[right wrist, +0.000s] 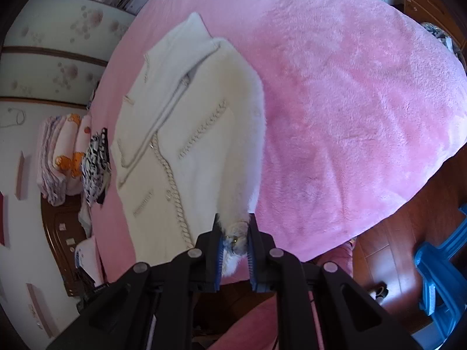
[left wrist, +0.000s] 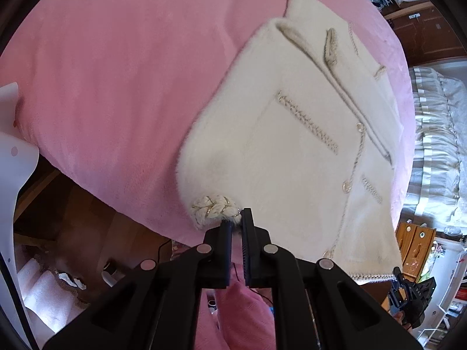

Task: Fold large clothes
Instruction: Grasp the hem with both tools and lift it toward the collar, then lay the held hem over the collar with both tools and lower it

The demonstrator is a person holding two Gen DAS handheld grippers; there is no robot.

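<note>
Fold barely begun: white fuzzy jacket (left wrist: pixel 292 145) is lying mostly flat, front up, on the pink blanket (left wrist: pixel 116 73), near hem corners lifted off it, clamped by left gripper (left wrist: pixel 236 224) and right gripper (right wrist: pixel 235 240); folding over remains.

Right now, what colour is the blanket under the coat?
Pink. The blanket shows best in the right wrist view, with the cream coat lying on it.
</note>
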